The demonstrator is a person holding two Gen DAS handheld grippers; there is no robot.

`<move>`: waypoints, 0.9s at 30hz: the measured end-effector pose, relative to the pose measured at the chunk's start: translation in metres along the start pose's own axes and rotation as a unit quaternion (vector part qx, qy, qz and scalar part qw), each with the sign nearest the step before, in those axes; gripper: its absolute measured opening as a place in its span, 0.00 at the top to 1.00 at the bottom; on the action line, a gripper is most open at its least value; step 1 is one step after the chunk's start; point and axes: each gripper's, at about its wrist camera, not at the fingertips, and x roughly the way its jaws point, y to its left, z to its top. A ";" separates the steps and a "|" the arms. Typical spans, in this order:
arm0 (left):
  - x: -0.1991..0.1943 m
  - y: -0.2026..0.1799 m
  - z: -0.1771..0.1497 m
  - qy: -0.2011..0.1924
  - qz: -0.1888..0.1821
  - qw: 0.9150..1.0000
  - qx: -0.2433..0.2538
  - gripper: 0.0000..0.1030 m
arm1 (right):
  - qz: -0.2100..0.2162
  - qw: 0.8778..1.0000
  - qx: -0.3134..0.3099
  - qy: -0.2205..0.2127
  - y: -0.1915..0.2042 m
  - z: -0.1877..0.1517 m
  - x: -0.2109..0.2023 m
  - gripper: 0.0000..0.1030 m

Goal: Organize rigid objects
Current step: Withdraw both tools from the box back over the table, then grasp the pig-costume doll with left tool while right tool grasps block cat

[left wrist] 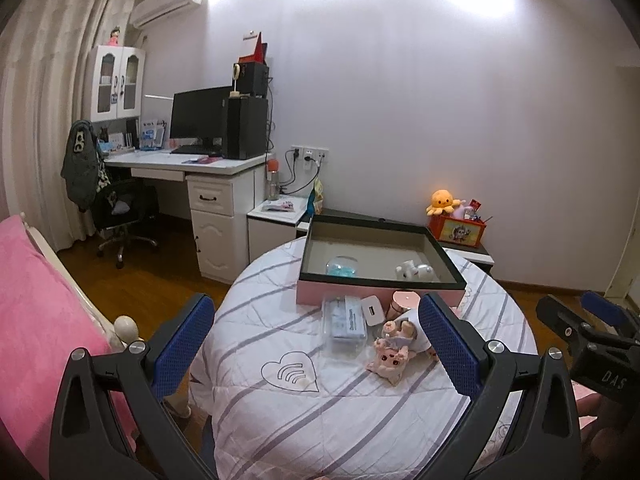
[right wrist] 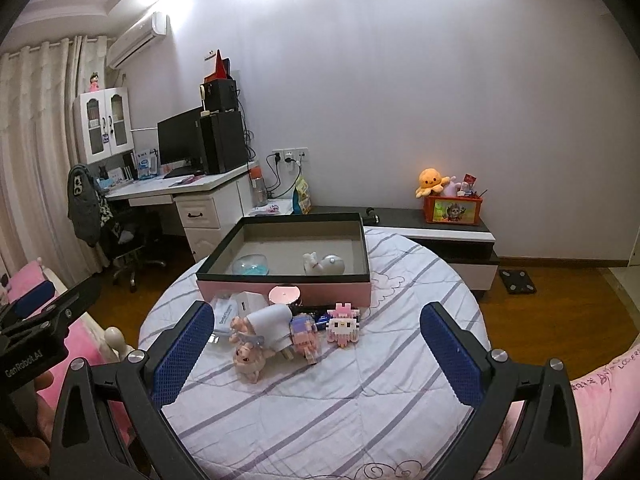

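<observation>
jaws gape; only right view shows block doll (right wrist: 343,323) (white-faced).

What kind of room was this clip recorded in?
Most likely a bedroom with a study corner: a striped quilt covers the work surface, a computer desk stands by the curtains, and an air conditioner hangs above.

left gripper (left wrist: 320,344) spread wide, right gripper (right wrist: 318,354) apparently likewise

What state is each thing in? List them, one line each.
Left claw: open, empty.
Right claw: open, empty.
Pink box: lidless, holding two items.
Blue dome: inside box.
White figure: inside box.
Pig figure: lying outside box.
Block figure: upright, outside box.
</observation>
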 end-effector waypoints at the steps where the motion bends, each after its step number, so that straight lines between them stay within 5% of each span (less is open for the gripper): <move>1: 0.000 0.000 -0.001 0.000 0.000 1.000 0.001 0.00 | -0.001 1.000 0.000 0.000 -0.001 0.000 0.000 0.00; 15: 0.020 -0.009 -0.015 0.023 -0.009 1.000 0.018 0.00 | -0.011 1.000 0.002 0.019 -0.010 -0.005 0.013 0.00; 27: 0.058 -0.023 -0.043 0.068 -0.023 0.997 0.029 0.00 | -0.024 0.997 0.012 0.077 -0.034 -0.027 0.053 0.00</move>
